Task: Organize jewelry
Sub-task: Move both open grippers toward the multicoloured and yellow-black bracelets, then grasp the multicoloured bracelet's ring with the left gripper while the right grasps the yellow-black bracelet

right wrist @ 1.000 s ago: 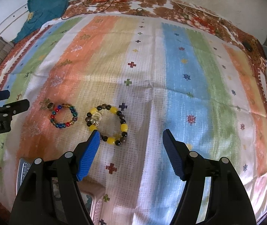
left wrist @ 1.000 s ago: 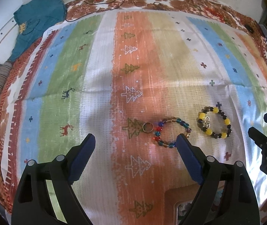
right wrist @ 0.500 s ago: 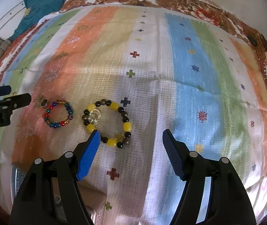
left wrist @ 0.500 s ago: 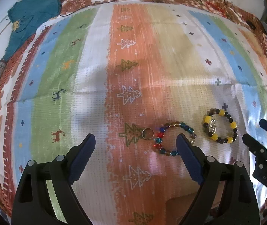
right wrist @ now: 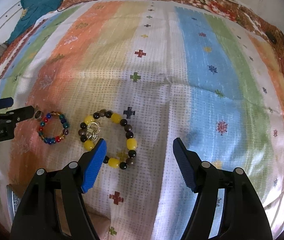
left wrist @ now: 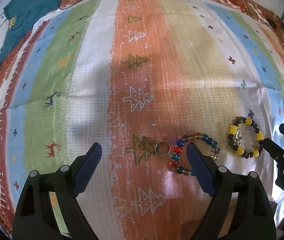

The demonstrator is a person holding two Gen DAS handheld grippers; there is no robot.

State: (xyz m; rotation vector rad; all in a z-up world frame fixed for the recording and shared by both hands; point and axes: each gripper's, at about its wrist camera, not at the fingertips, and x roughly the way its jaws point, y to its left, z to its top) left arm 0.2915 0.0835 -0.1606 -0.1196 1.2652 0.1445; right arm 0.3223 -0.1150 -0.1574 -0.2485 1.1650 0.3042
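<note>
On striped cloth (left wrist: 94,92): ring (left wrist: 162,149) touching multicolour bracelet (left wrist: 194,154); yellow-black bracelet (right wrist: 108,139) just beside, apart. Left gripper (left wrist: 144,156) spread wide, nothing held, ring between jaws. Right gripper (right wrist: 139,154) likewise released, empty, over yellow-black bracelet. Risk judged: multicolour bracelet caught along with ring on closing, since touching; thin ring likely slipped or pressed into soft cloth; beads easily rolled.

— Left gripper (left wrist: 144,152)? 
— Black plastic frame, dark navy ribbed finger pads (left wrist: 88,170), round silver rivets at the pivots.

— Right gripper (right wrist: 140,146)? 
— Same black frame, brighter blue ribbed pads (right wrist: 94,166), silver rivets. White "GenRobot.AI" lettering shows on the left unit's side.
</note>
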